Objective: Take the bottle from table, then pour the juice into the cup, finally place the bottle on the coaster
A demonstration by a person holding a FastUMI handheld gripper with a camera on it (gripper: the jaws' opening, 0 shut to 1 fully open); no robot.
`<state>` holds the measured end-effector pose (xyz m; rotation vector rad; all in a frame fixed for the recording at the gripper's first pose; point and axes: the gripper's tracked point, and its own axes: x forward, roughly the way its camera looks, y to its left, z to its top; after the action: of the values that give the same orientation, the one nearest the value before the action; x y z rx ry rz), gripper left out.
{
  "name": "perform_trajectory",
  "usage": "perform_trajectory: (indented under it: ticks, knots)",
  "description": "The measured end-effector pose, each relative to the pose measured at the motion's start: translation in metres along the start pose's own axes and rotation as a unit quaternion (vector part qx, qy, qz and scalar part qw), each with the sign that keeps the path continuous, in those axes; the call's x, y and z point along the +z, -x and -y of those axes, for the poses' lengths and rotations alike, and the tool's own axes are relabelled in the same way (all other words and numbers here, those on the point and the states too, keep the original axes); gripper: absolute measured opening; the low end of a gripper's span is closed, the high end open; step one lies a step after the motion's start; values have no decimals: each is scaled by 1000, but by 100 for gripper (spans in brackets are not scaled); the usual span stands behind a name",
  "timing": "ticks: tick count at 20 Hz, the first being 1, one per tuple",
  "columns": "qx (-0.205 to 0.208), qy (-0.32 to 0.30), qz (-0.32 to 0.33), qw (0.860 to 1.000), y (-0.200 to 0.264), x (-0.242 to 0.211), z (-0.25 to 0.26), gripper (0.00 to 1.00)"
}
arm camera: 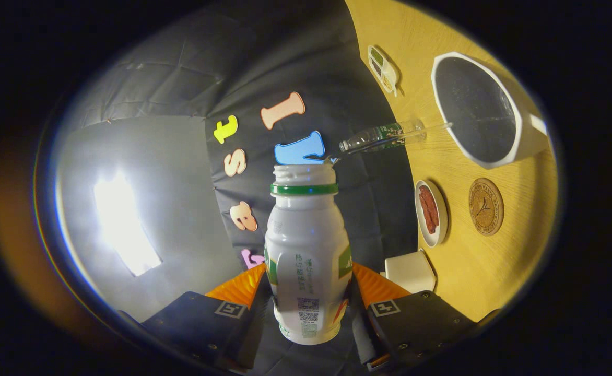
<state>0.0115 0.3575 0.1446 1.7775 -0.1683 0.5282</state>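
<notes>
Gripper view: the gripper grips the bottle between its two fingers, one pressing on each side of the white body low down. The bottle's cap is off, its open threaded mouth above a green collar ring, and it points away from the fingers toward the booth's dark wall. The whole scene is turned on its side, so the wooden table runs up beside the bottle rather than under it. On the table lies the cup, white with an angular rim and dark inside, well beyond the bottle's mouth. Near the cup sits the round coaster, bare, and just beside it a dish with something reddish. A clear bottle stands between dish and cup. A white block is closest to the fingers.
</notes>
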Motion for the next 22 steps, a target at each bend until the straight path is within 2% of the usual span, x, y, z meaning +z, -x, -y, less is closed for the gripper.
perform_trajectory:
  ticks: [22]
  knots:
    - [-6,-26,18,999,0,9,-2,71]
